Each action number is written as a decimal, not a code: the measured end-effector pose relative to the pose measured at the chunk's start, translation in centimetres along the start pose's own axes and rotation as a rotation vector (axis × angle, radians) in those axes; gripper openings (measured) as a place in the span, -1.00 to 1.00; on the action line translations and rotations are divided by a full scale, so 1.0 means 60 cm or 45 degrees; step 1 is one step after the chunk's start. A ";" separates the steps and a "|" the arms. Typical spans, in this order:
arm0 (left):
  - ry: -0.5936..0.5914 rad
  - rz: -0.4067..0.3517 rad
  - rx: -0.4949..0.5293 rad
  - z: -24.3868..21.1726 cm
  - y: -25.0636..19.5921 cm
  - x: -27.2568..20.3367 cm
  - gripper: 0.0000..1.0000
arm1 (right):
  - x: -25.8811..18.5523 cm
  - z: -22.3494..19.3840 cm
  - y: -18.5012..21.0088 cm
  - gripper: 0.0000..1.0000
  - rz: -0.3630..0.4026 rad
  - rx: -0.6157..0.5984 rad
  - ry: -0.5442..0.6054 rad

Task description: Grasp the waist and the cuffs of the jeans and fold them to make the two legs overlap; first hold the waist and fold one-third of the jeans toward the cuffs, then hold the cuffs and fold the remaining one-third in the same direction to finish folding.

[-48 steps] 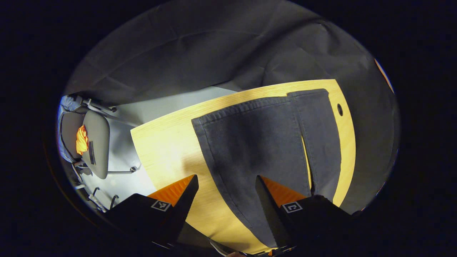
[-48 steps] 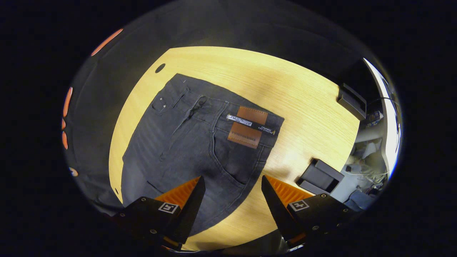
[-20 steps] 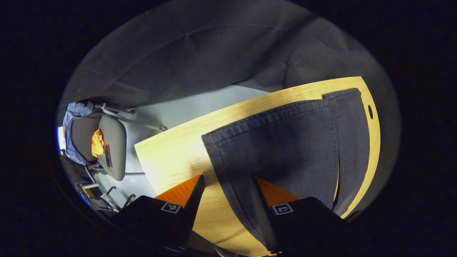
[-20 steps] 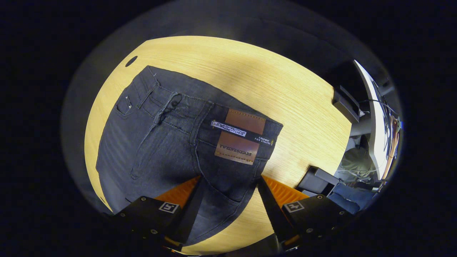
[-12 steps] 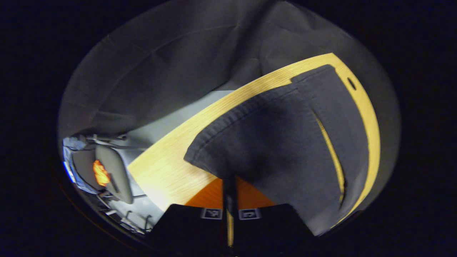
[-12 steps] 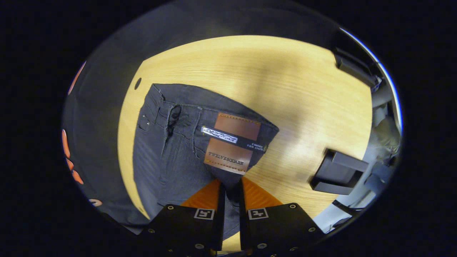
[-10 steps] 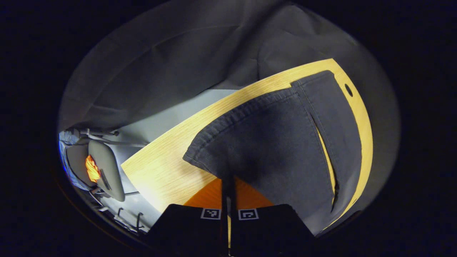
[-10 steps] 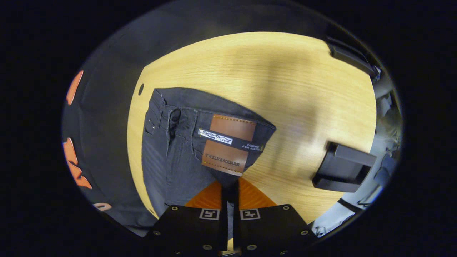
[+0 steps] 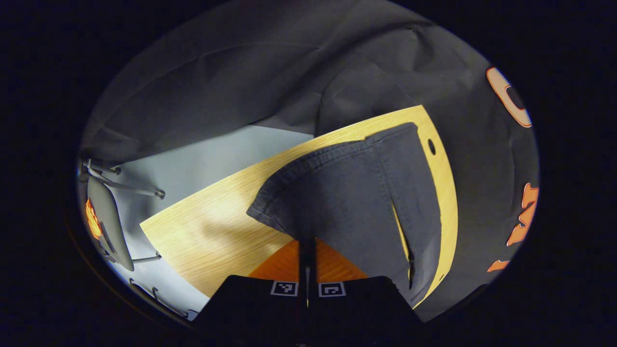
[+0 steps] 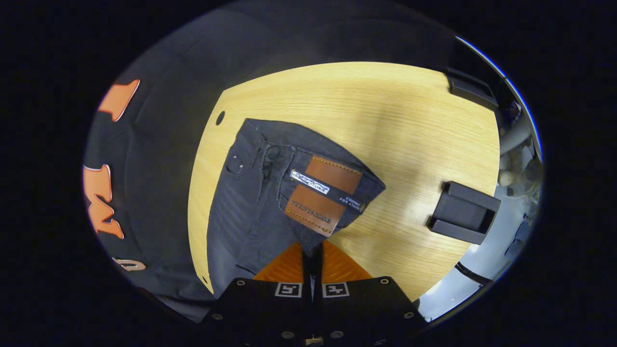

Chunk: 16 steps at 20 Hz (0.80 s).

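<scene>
Between each hand-held gripper's (image 9: 307,243) fingers, jeans (image 9: 356,193).

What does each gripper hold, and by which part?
Left gripper: the jeans by a cuff-end edge. Right gripper: the jeans by the waist-end edge.

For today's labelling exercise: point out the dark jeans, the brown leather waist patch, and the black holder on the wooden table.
dark jeans (image 9: 356,193), left gripper view, leg fabric
brown leather waist patch (image 10: 311,209), right gripper view, lower half
black holder (image 10: 465,205), right gripper view, top face
</scene>
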<state>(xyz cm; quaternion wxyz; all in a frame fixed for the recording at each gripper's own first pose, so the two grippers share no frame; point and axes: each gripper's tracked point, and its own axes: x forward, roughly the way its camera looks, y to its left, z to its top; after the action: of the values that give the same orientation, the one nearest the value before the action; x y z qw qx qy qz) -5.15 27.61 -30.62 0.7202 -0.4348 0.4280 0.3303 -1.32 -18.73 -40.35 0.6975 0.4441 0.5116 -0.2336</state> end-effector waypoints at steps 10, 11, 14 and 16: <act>-0.170 -0.089 0.067 0.055 -0.129 -0.067 -0.98 | -0.037 0.039 0.077 -0.96 0.097 -0.043 0.050; -0.171 -0.086 0.105 0.058 -0.139 -0.061 -0.98 | -0.041 0.041 0.089 -0.96 0.110 -0.050 0.062; -0.175 -0.087 0.173 0.066 -0.168 -0.050 -0.98 | -0.043 0.054 0.116 -0.96 0.153 -0.034 0.073; -0.199 -0.095 0.206 0.080 -0.191 -0.057 -0.99 | -0.037 0.066 0.142 -0.96 0.188 -0.021 0.077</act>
<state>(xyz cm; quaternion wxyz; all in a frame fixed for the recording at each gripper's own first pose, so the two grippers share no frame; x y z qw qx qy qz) 4.73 26.98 -22.34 0.7959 -0.3638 0.3793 0.3005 6.52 -18.19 -34.71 0.7007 0.4817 0.5002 -0.1635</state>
